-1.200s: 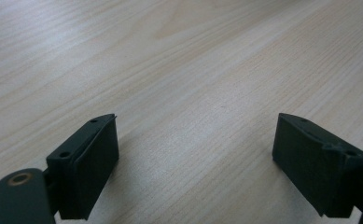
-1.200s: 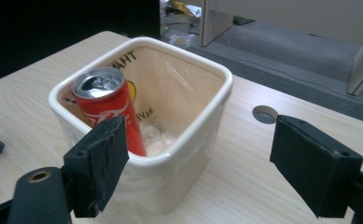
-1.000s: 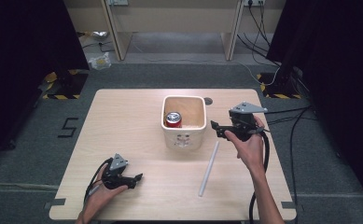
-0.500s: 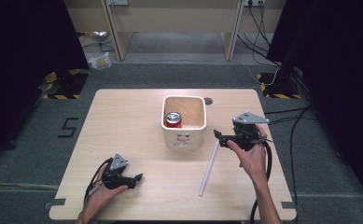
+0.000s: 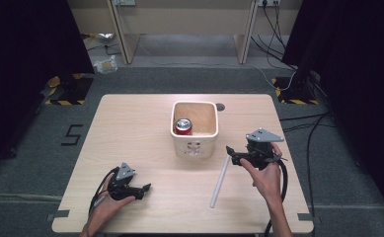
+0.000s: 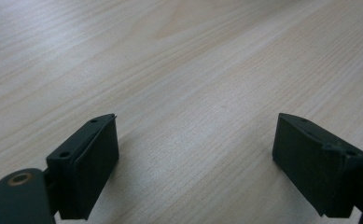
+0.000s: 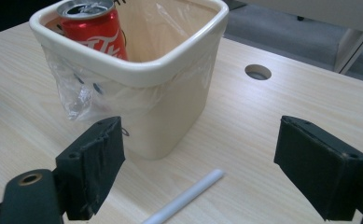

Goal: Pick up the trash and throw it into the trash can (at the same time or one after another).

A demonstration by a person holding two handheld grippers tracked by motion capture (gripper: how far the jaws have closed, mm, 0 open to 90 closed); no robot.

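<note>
**White tube next in line for the bin**

White tube lay flat on the wooden table, well in front of and slightly right of the cream bin, far end pointing toward the bin's front right corner. Seemed to be a rigid plastic tube or thick straw, though too slim from above to tell for certain. Already inside the bin, in its left rear corner: a red soda can, upright, against a clear plastic liner that spilled over the rim.

Right gripper hung just above the tube's far end, jaws spread wide with nothing between them; in the right gripper view, tube low between the two black jaws, bin close ahead. Left gripper rested near the table's front left edge, well apart from tube and bin, jaws likewise spread and bare, only wood grain beneath.

Step in hand, as judged: reaching for the tube, grasp not yet made. Next move would call for dropping lower, straddling the tube across its width rather than along it, closing firmly on so thin and round a thing, then lifting clear of the rim and releasing beside the can.
</note>
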